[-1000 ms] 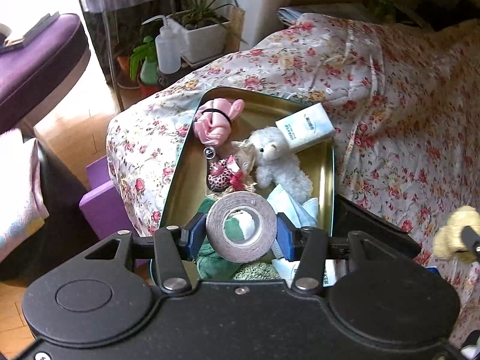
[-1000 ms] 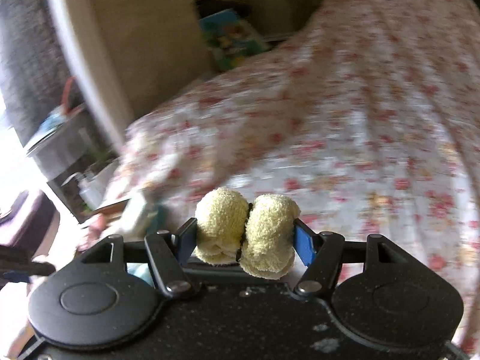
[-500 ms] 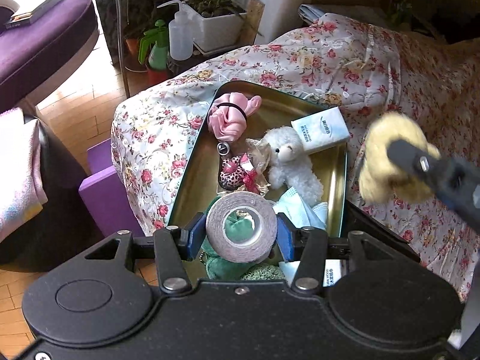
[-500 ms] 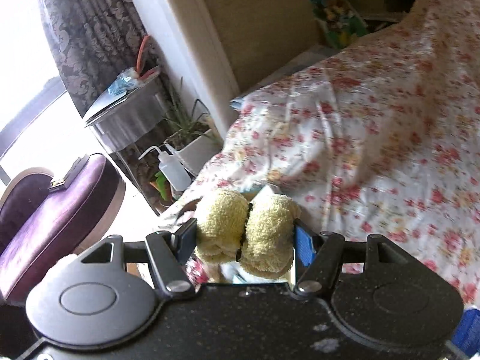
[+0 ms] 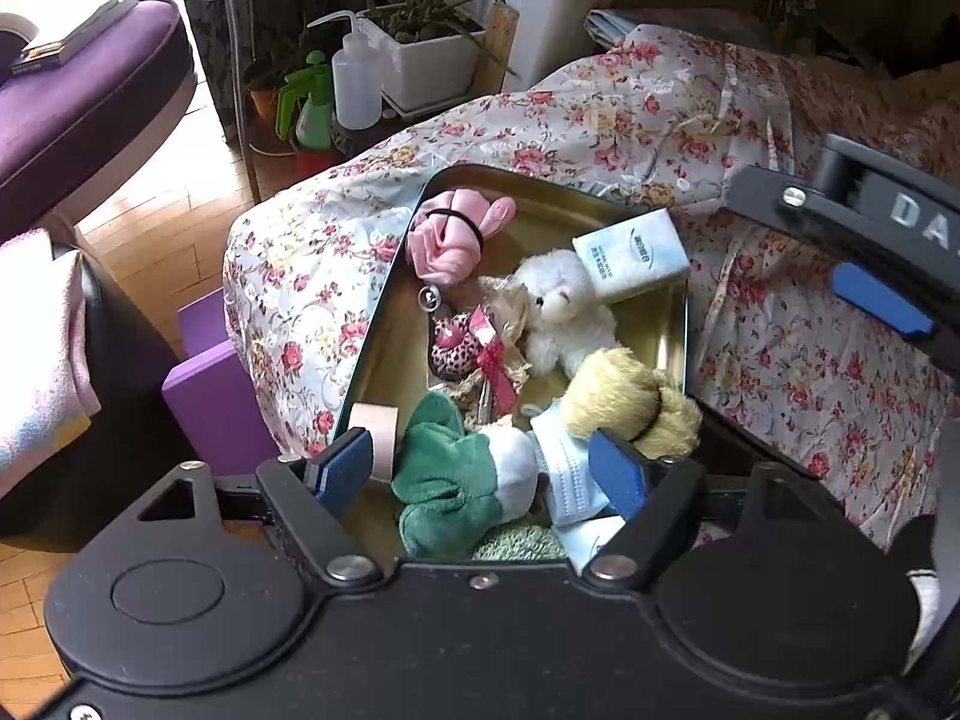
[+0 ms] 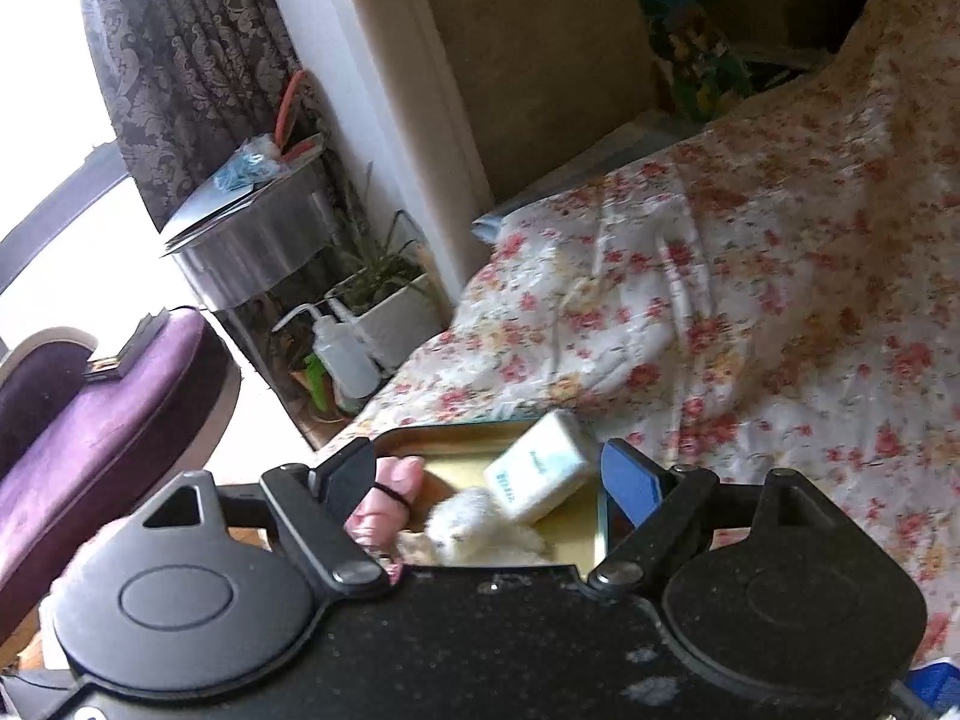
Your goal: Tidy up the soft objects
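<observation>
Both grippers angle down over the gold tin (image 5: 384, 324), jaws just opened.
Left gripper (image 5: 480, 468) and right gripper (image 6: 492, 480) stand wide, holding nothing; yellow plush (image 5: 630, 402) lies inside the tin.

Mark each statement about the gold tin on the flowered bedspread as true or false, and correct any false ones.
1. The yellow plush toy lies in the gold tin. True.
2. The right gripper is clamped on the yellow plush toy. False: its jaws are open with nothing between them.
3. The tape roll leans at the tin's left wall. True.
4. The left gripper squeezes the tape roll. False: its jaws are open and the roll lies outside them.
5. The tissue pack rests against the white plush lamb. True.
</observation>
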Available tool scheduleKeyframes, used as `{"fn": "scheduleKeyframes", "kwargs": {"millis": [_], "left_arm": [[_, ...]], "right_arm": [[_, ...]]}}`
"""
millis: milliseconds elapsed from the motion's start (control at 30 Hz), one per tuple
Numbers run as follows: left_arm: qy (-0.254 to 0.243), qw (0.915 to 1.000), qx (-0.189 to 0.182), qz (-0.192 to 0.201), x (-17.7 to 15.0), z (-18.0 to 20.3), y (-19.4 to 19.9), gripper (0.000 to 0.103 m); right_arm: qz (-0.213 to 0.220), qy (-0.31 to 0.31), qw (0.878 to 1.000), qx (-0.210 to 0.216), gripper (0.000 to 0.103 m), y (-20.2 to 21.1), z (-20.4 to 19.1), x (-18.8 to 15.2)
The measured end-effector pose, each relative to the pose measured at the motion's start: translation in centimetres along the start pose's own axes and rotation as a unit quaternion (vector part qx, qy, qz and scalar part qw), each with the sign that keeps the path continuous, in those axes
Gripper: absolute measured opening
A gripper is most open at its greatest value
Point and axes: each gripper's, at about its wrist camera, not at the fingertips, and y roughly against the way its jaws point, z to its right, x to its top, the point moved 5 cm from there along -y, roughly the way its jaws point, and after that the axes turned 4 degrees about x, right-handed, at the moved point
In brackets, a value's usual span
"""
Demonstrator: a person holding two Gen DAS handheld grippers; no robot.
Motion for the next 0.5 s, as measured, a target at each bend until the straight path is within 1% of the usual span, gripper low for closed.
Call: {"fn": "scheduleKeyframes", "kwargs": {"millis": [133,300,433,500], "left_arm": [[-0.003,0.9999,0.011,0.006,-0.6,0.2,0.3,0.075],[-0.006,0.9996,0.023,0.016,-1.2,0.6,0.8,0.075],[-0.018,0.9985,0.04,0.032,-1.9,1.1,1.3,0.075],[-0.021,0.9984,0.04,0.034,-2.2,1.1,1.5,0.075]], "right_arm": [[0.008,0.008,1.0,-0.028,0.083,1.1,1.5,-0.7],[0.015,0.03,0.998,-0.059,0.083,3.0,3.4,-2.7],[0.027,0.055,0.995,-0.077,0.086,4.7,4.5,-4.5],[0.034,0.067,0.994,-0.082,0.088,5.6,4.8,-5.4]]}}
